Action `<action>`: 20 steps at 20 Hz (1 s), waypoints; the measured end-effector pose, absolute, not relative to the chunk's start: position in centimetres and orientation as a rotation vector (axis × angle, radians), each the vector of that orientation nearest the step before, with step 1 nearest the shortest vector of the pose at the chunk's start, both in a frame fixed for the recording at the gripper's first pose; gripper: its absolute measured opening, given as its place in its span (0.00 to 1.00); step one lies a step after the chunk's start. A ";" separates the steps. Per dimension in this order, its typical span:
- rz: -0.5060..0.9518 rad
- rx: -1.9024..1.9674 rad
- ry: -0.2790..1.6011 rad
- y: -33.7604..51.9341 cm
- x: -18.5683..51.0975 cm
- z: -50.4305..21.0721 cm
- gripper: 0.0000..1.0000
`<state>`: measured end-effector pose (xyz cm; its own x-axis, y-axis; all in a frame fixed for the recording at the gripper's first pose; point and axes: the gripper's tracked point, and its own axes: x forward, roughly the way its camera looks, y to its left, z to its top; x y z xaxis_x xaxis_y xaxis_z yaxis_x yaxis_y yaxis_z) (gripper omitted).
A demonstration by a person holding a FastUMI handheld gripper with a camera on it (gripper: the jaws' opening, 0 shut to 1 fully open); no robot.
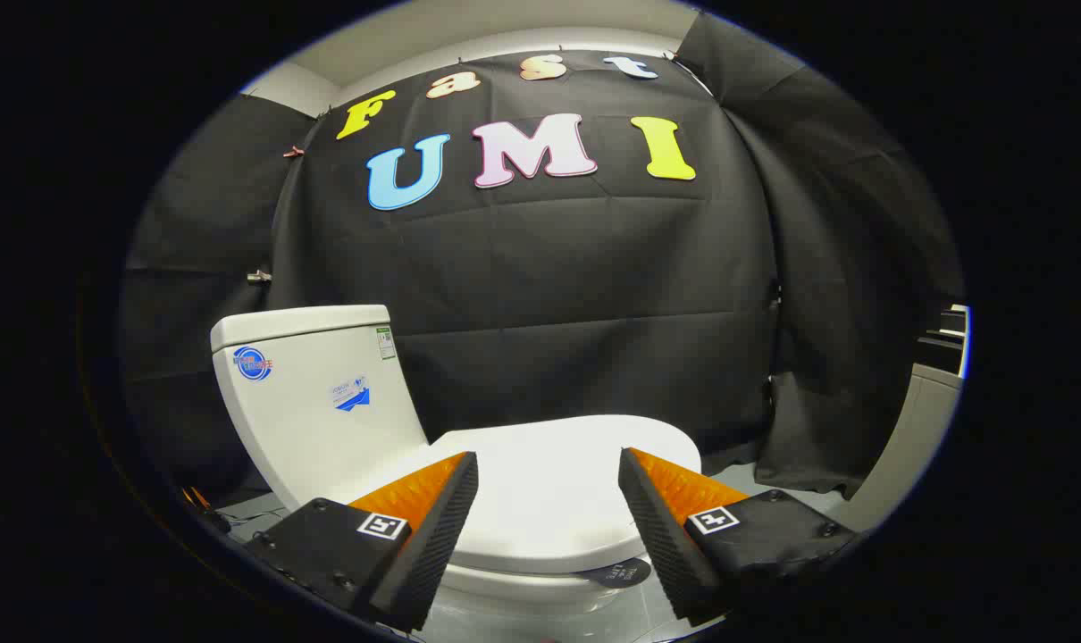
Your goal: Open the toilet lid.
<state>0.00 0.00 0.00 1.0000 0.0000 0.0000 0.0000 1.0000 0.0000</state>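
The tongs point(548, 482) hang released, fingers spread wide with nothing between them — a stance that looks meant to take the edge of the toilet lid point(549, 491), which lies shut and flat just ahead of and partly between the fingertips. The lid's near edge sits level with the tips, apart from them, so the approach appears set up for catching that rim and lifting. Beyond the lid and off toward the left finger stands the cistern point(313, 402), upright, carrying a few stickers; the lid would likely swing back against it. Below the lid's rim, near the right finger, a small dark round tag point(621, 572) hangs — nothing seems to block the way in.
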 end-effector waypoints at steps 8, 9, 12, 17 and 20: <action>-0.005 0.007 0.007 -0.1 0.1 -0.3 0.98; -0.006 0.007 0.008 -0.2 0.1 -0.3 0.98; -0.001 0.006 0.004 -0.1 0.1 -0.1 0.98; 0.001 0.005 0.005 0.0 0.1 -0.2 0.98; -0.002 0.005 0.009 -0.1 0.2 -0.4 0.98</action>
